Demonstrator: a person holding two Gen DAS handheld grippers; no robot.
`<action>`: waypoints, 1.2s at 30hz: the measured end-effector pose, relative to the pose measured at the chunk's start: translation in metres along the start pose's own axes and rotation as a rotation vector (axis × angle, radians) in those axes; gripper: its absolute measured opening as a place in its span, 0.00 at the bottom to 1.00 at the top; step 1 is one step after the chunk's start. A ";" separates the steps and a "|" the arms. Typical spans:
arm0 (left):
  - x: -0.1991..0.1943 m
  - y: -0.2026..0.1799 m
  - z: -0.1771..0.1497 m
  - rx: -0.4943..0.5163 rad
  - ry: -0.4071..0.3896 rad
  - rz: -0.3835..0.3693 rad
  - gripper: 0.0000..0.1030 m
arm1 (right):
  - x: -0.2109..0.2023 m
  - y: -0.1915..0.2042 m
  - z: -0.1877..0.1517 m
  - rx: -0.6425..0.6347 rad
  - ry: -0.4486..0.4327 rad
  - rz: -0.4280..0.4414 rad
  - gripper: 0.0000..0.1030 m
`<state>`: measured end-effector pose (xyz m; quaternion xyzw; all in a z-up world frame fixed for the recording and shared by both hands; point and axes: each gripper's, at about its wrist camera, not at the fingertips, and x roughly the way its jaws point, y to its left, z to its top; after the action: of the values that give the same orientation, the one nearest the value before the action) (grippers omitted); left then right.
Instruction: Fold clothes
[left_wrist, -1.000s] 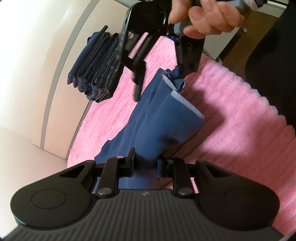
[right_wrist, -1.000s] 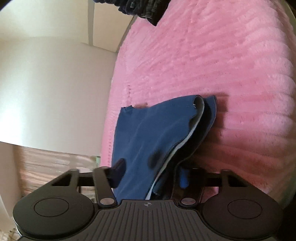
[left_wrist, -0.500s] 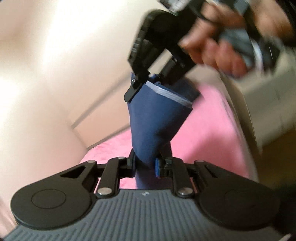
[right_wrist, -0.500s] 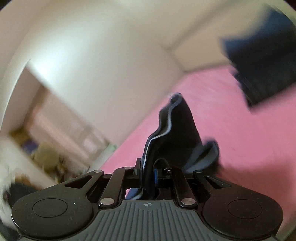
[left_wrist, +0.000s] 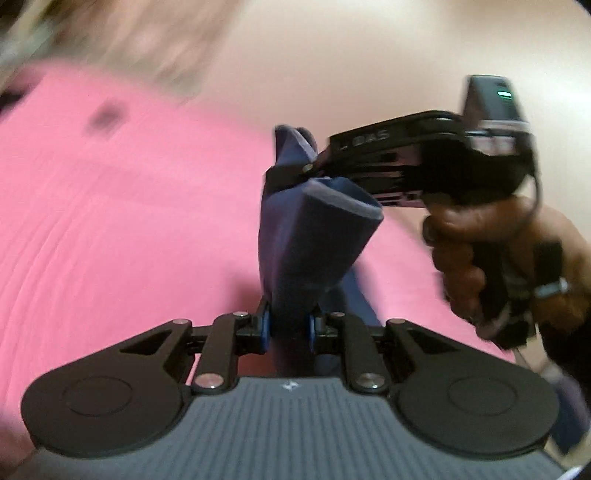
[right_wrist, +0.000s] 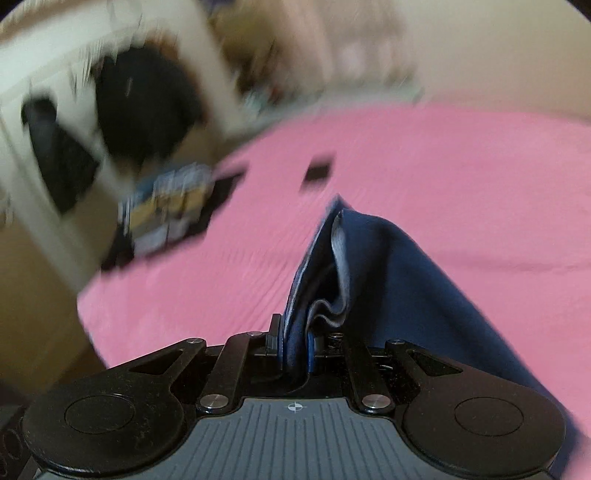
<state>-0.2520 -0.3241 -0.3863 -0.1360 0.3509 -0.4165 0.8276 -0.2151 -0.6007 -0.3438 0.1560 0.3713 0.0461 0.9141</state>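
A navy blue garment (left_wrist: 306, 236) with a pale hem hangs between both grippers above the pink ribbed bedspread (left_wrist: 110, 206). My left gripper (left_wrist: 287, 326) is shut on its lower end. My right gripper shows in the left wrist view (left_wrist: 291, 173), shut on the garment's upper end, with the hand behind it. In the right wrist view my right gripper (right_wrist: 293, 343) is shut on the bunched navy garment (right_wrist: 376, 266), which drapes away to the right over the bedspread (right_wrist: 461, 177). Both views are motion-blurred.
A blurred stack of printed items (right_wrist: 166, 206) and a small dark object (right_wrist: 319, 171) lie on the bedspread's far left part. White furniture with dark items (right_wrist: 140, 103) stands beyond the bed edge. A pale wall (left_wrist: 369, 55) lies behind.
Both grippers have lifted the garment off the bed and swung round with it; the views now face a different side of the room. The stack of folded dark clothes has left view.
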 end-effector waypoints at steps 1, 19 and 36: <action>0.002 0.023 -0.008 -0.039 0.029 0.031 0.15 | 0.036 0.007 -0.005 -0.011 0.047 0.008 0.10; -0.096 0.075 0.017 0.014 -0.078 0.230 0.27 | -0.060 -0.089 -0.104 0.207 -0.234 -0.170 0.87; 0.106 0.060 0.093 0.360 0.390 0.194 0.41 | -0.098 -0.190 -0.154 0.486 -0.252 -0.059 0.65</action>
<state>-0.1090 -0.3771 -0.4005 0.1302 0.4353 -0.4091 0.7913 -0.3986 -0.7620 -0.4435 0.3645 0.2591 -0.0908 0.8898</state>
